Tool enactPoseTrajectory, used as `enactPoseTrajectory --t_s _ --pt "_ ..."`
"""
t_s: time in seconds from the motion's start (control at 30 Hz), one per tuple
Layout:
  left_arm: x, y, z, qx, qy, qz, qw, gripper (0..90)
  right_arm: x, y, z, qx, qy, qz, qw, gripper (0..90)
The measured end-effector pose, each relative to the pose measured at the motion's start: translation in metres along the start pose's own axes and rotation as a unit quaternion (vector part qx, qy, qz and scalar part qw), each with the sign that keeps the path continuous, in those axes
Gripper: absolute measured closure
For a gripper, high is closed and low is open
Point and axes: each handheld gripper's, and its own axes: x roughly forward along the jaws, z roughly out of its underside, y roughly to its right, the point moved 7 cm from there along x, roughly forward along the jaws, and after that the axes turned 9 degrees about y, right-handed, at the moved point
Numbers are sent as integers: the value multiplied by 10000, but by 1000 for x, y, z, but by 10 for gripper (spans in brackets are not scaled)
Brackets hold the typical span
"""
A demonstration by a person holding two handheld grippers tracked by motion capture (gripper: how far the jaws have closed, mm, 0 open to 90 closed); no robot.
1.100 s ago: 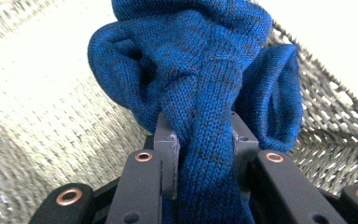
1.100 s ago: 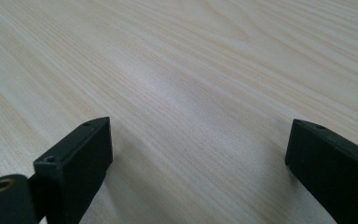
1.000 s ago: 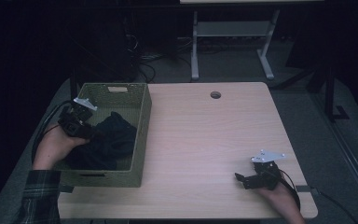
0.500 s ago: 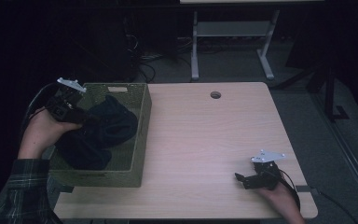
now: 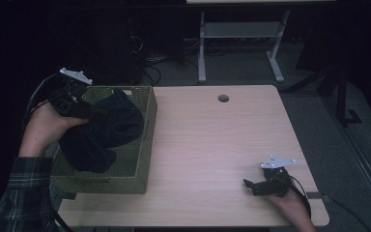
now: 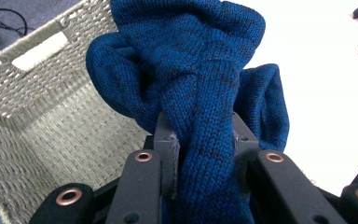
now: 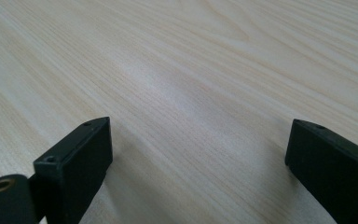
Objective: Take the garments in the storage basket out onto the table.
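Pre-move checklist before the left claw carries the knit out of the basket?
1. Grip: left claw shut on a bunched fold of the blue knit garment: ok.
2. Garment free of the woven basket: not ok, most of it hangs inside in the high view.
3. Snag on the basket weave: cannot tell.
4. Landing area on the wooden table: bare between basket and right claw: ok.
5. Right claw open, nothing between its pads, low over the table near the front right corner: ok.

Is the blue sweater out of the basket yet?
Partly: left tool lifts the blue sweater, bunched, its lower folds hanging inside the wicker basket.
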Motion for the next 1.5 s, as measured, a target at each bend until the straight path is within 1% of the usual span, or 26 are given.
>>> enactPoseTrajectory --t_s 0.13,0.27,0.47,0.7,1.0,1.03,1.2,1.3,1.5 --pt "-4 4 -10 60 76 40 9999 709 0 0 0 0 0 0 10000 70" --pt "-8 12 -21 102 237 204 9995 709 0 0 0 0 0 0 10000 70" --pt "-3 27 -33 252 283 376 9986 709 0 0 0 -1 0 0 10000 70" --pt "11 41 -48 413 313 514 9973 708 0 0 0 -1 0 0 10000 70" --pt "37 65 -68 630 303 712 9950 708 0 0 0 0 -1 0 10000 70" --pt "39 69 -70 675 292 736 9946 708 0 0 0 1 -1 -1 10000 70" --pt "48 83 -80 742 348 809 9933 709 0 0 0 -1 0 0 10000 70" --pt "56 93 -85 817 353 900 9920 709 0 0 0 8 1 -2 10000 70" --pt "68 113 -95 854 436 1027 9901 709 0 0 0 25 -7 16 10000 69"
